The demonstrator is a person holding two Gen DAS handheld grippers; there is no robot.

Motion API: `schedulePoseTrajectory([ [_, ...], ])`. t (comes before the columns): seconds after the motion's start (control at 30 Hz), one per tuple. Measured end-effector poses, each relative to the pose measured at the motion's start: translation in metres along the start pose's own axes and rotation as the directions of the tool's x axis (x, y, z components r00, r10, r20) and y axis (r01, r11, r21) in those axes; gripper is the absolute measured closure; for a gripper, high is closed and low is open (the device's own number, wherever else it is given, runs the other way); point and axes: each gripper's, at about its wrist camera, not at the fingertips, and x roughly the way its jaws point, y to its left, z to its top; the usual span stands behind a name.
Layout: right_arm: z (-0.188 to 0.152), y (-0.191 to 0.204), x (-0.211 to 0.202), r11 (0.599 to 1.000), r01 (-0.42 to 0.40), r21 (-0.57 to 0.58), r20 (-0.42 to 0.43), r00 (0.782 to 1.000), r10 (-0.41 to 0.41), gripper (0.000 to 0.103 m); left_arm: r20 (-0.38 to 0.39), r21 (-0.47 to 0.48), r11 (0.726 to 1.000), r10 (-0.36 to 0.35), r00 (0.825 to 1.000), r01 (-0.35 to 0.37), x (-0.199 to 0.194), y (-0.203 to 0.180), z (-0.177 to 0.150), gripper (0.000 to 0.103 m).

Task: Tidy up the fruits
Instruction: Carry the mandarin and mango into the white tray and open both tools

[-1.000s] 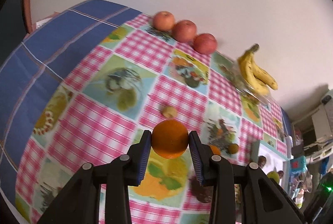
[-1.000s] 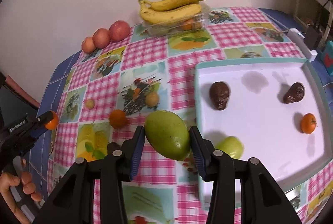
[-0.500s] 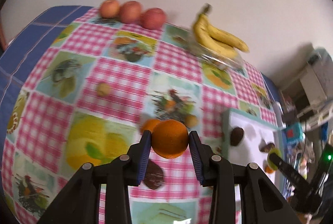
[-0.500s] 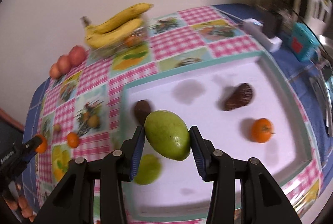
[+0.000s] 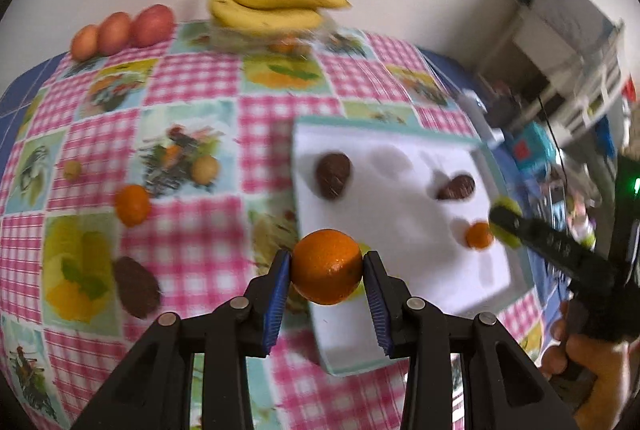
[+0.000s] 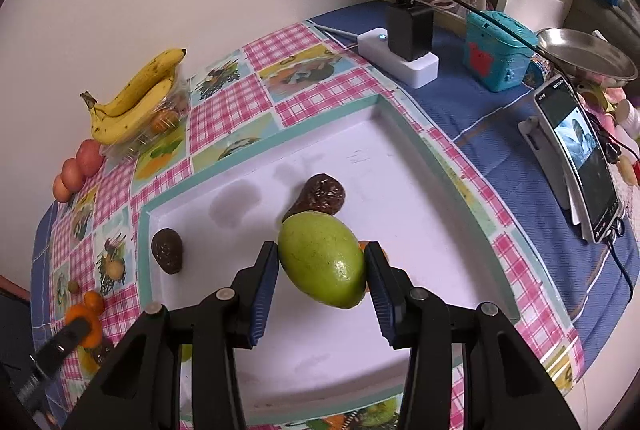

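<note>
My left gripper [image 5: 326, 272] is shut on an orange [image 5: 326, 266], held above the near left edge of the white tray [image 5: 400, 214]. My right gripper [image 6: 322, 262] is shut on a green mango [image 6: 322, 258], held over the middle of the tray [image 6: 400, 206]. The tray holds two dark avocados [image 6: 167, 250] [image 6: 320, 196] and a small orange [image 5: 479, 235]. On the cloth lie another orange [image 5: 132, 204], a dark avocado [image 5: 136, 286] and two small yellowish fruits [image 5: 205, 169].
Bananas [image 5: 272, 6] on a clear box and three apples [image 5: 120, 30] sit by the back wall. Right of the tray are a power strip with charger [image 6: 404, 50], a teal toy [image 6: 496, 50], a propped phone [image 6: 576, 158] and a metal bowl [image 6: 584, 54].
Both grippers swung right towards the tray with their fruit. The mango moved from above the cloth to over the tray's middle; the orange moved from the table's left side to the tray's near edge.
</note>
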Motion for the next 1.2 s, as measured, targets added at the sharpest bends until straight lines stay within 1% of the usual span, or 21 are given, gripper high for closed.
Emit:
schedulePoseTrajectory([
  [0.17, -0.005, -0.004, -0.002, 1.0, -0.004, -0.004, -0.013, 1.0, 0.004, 0.057, -0.056, 0.048, 0.999, -0.003, 0.998, 0.006, 0.017, -0.022, -0.017, 0.064],
  [0.3, -0.009, -0.005, -0.002, 1.0, -0.003, -0.016, -0.031, 1.0, 0.002, 0.057, -0.107, 0.067, 0.998, -0.008, 0.994, 0.015, 0.029, -0.031, -0.026, 0.064],
  [0.47, -0.02, -0.011, 0.011, 1.0, 0.014, -0.025, -0.094, 0.995, -0.017, 0.057, -0.154, 0.071, 0.997, -0.003, 0.988, 0.014, 0.042, -0.033, -0.033, 0.064],
  [0.6, -0.027, -0.013, 0.025, 0.999, 0.021, -0.024, -0.145, 0.989, -0.024, 0.058, -0.201, 0.037, 0.999, -0.021, 0.979, 0.03, 0.056, -0.026, -0.037, 0.064],
  [0.8, -0.029, -0.008, 0.03, 0.997, 0.046, -0.058, -0.147, 0.988, -0.054, 0.058, -0.202, 0.037, 0.999, -0.031, 0.979, 0.039, 0.056, -0.026, -0.036, 0.064],
  [1.0, -0.029, -0.007, 0.03, 0.997, 0.05, -0.054, -0.148, 0.987, -0.058, 0.058, -0.213, 0.033, 0.998, -0.049, 0.976, 0.057, 0.055, -0.024, -0.032, 0.063],
  [1.07, -0.029, -0.008, 0.03, 0.998, 0.045, -0.044, -0.148, 0.988, -0.051, 0.058, -0.216, 0.031, 0.997, -0.056, 0.975, 0.064, 0.054, -0.022, -0.032, 0.061],
  [1.17, -0.027, -0.009, 0.03, 0.999, 0.032, -0.029, -0.149, 0.988, -0.036, 0.058, -0.201, 0.037, 0.996, -0.066, 0.977, 0.075, 0.047, -0.021, -0.03, 0.054],
  [1.2, -0.027, -0.009, 0.028, 0.999, 0.025, -0.024, -0.143, 0.989, -0.028, 0.058, -0.193, 0.042, 0.996, -0.069, 0.979, 0.078, 0.043, -0.021, -0.029, 0.052],
])
